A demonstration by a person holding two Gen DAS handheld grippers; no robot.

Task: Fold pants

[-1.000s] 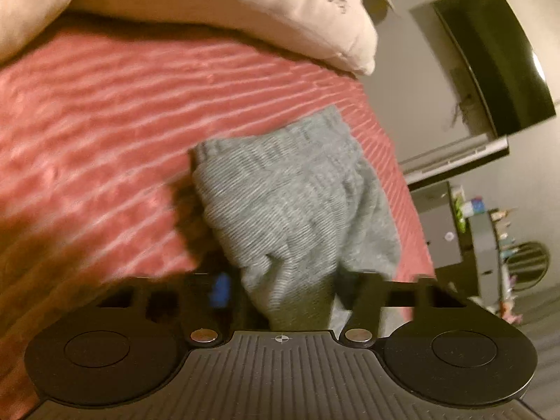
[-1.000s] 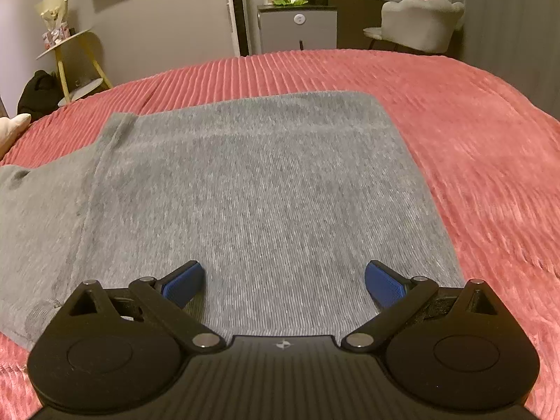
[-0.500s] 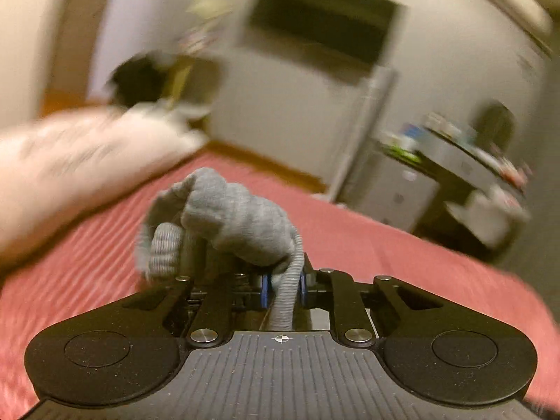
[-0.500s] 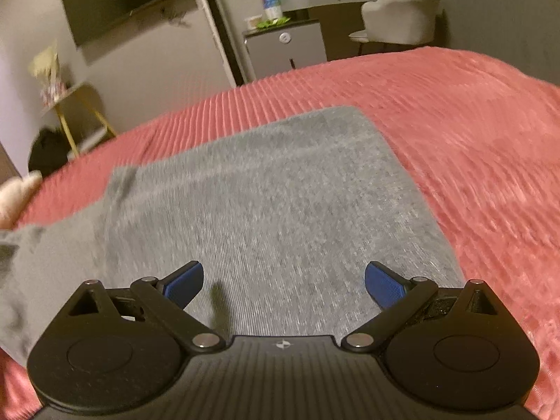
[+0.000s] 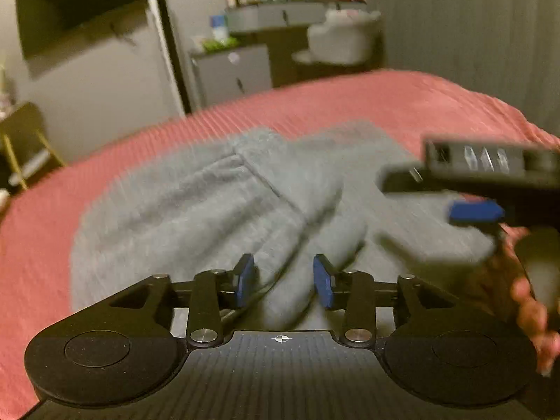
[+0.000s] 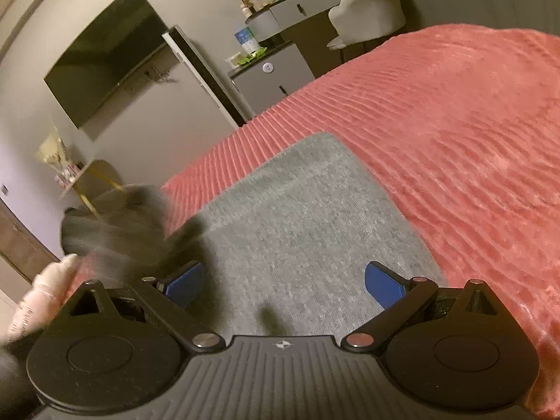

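Now the left gripper (image 5: 283, 280) is releasing: its jaws have just been opening, standing about half apart with a ridge of the grey pants (image 5: 217, 203) still running up between the blue pads but no longer pinched. Half a second earlier the same jaws were clamping a bunched leg end held high in the air; that cloth is now lying draped over the rest of the garment on the bed (image 5: 402, 105), so the leg is being laid across and one fold is, by the look of it, being completed, though loosely and with wrinkles.

The right gripper (image 6: 283, 283) is hovering over the flat near part of the pants (image 6: 308, 210), its jaws spread wide and holding nothing, tilted further than a second ago.

Further out, the right gripper (image 5: 476, 210) is crossing the left view just beside the fold, with the person's hand (image 5: 525, 297) behind it, so the two tools are crowding each other. Beyond the red bed, a cabinet (image 6: 273, 77), a chair (image 6: 371, 10) and a dark screen (image 6: 105, 59) are standing well clear.
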